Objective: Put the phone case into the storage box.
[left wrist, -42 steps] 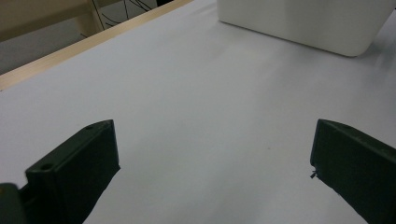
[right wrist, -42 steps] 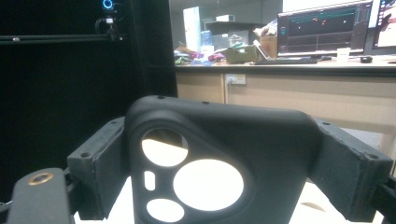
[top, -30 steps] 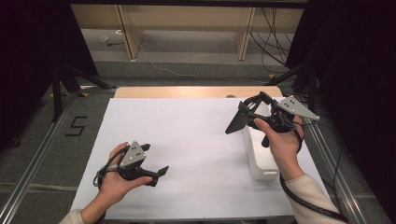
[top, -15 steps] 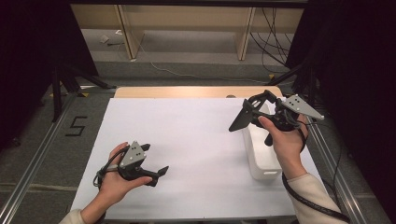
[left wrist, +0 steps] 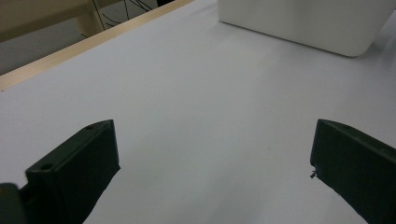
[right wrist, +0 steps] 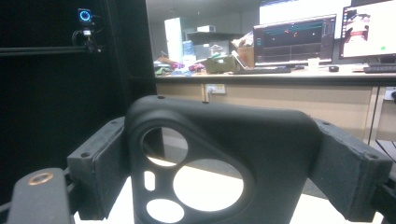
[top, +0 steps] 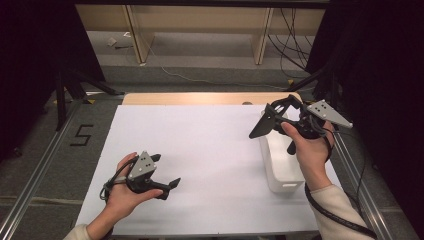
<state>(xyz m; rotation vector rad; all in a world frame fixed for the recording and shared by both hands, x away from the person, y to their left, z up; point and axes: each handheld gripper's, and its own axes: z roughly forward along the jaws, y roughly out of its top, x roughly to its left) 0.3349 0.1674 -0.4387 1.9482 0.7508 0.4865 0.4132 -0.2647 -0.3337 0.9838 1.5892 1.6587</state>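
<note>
A person's right gripper (top: 267, 119) holds a black phone case (right wrist: 219, 163) clamped between its jaws, raised above the far end of a white bin (top: 280, 165) at the table's right side. Over the last second the case has drifted slightly rightward, nearer the spot over the bin, which suggests it is on its way in or out. The bin's inside cannot be made out. The left gripper (top: 167, 186) rests on the white table (top: 200, 150), jaws wide and empty.

Left tongs (top: 172, 184) gape low; right tongs (top: 265, 120) raised, clamped.
</note>
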